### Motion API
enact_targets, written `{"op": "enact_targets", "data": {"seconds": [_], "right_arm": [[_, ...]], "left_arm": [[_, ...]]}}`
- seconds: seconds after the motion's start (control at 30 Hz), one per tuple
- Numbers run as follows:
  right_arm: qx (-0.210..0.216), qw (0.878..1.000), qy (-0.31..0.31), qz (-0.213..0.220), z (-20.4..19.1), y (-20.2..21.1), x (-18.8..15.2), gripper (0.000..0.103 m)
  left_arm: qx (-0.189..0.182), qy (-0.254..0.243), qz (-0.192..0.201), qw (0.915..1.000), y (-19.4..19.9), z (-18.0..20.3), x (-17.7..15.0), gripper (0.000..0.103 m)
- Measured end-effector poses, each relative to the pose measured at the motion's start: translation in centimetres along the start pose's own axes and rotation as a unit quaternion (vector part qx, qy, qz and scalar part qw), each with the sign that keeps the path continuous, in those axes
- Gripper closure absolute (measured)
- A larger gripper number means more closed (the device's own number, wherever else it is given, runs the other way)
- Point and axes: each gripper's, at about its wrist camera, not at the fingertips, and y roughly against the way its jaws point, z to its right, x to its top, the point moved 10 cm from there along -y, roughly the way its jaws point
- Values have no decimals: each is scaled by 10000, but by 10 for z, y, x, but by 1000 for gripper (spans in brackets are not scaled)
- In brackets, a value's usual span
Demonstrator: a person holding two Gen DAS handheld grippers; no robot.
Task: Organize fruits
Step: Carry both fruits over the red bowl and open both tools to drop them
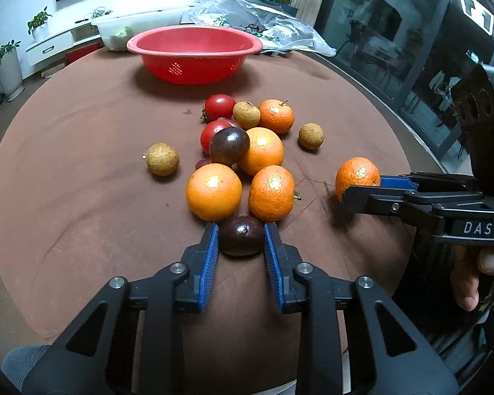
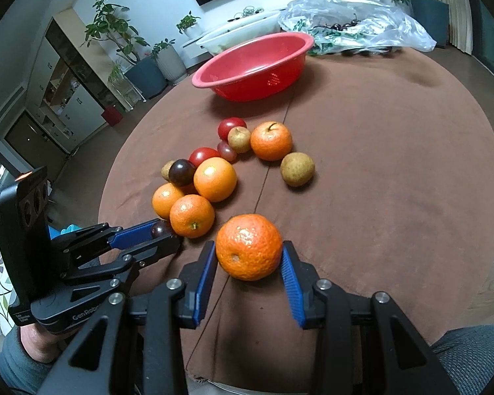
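Left gripper (image 1: 241,235) jaws closed on dark plum (image 1: 241,235), right gripper (image 2: 249,256) jaws clamp mandarin (image 2: 249,247), both low on bench (image 1: 82,164); pick step, next: lift w/ care to red bowl (image 1: 194,54) at 12 o'clock.

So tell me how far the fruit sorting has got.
Done: nothing; the red basket looks empty. In hand: the left hand-held gripper is shut on a dark plum, the right hand-held gripper on a mandarin. Left: the fruit pile on the table.
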Motion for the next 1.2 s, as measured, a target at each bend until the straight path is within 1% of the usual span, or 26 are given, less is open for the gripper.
{"op": "enact_targets", "data": {"seconds": [0.23, 0.33, 0.4, 0.47, 0.53, 0.6, 0.63, 0.67, 0.7, 0.73, 0.8, 0.87, 0.9, 1.0, 1.07, 1.2], "right_arm": [[68, 10000, -4, 33, 0, 0, 6, 61], [98, 9998, 38, 139, 1, 8, 17, 61], [156, 9996, 24, 221, 4, 14, 33, 61], [178, 9992, 52, 353, 7, 22, 59, 61], [191, 9985, 120, 493, 6, 28, 87, 61], [286, 9972, 260, 637, 0, 32, 118, 61], [333, 9964, 382, 679, -4, 29, 138, 61], [306, 9963, 447, 674, -6, 24, 151, 61], [228, 9965, 500, 633, -5, 15, 165, 61], [186, 9967, 527, 593, -6, 7, 174, 61], [83, 9970, 592, 485, -3, -14, 193, 61], [-317, 9960, 749, 363, 7, -36, 205, 61], [-431, 9953, 808, 300, 11, -46, 209, 61], [-557, 9949, 842, 41, 24, -75, 216, 61], [-564, 9947, 863, -4, 30, -83, 222, 61], [-603, 9924, 1053, -190, 28, -99, 221, 61]], "left_arm": [[-215, 224, 82, 9995, 15, -8, -4, 77], [-356, 395, 191, 9984, 29, -15, 5, 77], [-412, 534, 355, 9971, 41, -27, 22, 77], [-446, 594, 602, 9954, 52, -40, 55, 77], [-398, 524, 740, 9951, 58, -47, 83, 77], [-311, 264, 855, 9955, 56, -51, 119, 77], [-223, 142, 883, 9957, 51, -55, 136, 77], [-145, 53, 842, 9963, 41, -60, 157, 77], [-142, 32, 811, 9966, 34, -61, 169, 77], [-107, -11, 775, 9969, 25, -65, 184, 77], [132, -194, 686, 9974, 4, -71, 209, 77], [287, -367, 525, 9975, -19, -75, 225, 77], [312, -395, 457, 9977, -27, -77, 229, 77], [411, -478, 217, 9978, -54, -82, 236, 77], [444, -524, 150, 9975, -70, -84, 240, 76], [474, -637, -29, 9968, -93, -87, 237, 76]]}}
